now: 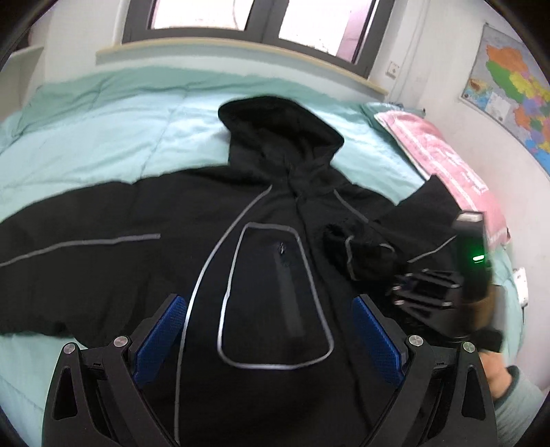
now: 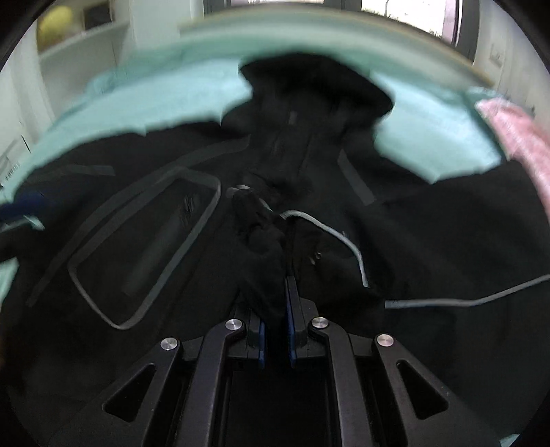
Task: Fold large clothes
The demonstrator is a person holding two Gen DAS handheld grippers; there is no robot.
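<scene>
Black hooded jacket [image 1: 261,213] — laid flat on the teal bed cover [image 1: 103,137], hood toward its far edge. Left gripper [image 1: 270,330] — spread, holding nothing. Right gripper [image 2: 275,302] — pinching the jacket's sleeve fabric [image 2: 261,247].

The jacket [image 1: 137,220] was matt black cloth with shiny grey piping; the quilt [image 1: 113,130] soft mint cloth, lightly creased.

Jacket [image 1: 268,240] lies on the bed [image 1: 103,137]; pillow [image 1: 440,161] to its right; window [image 1: 261,17] behind.
</scene>
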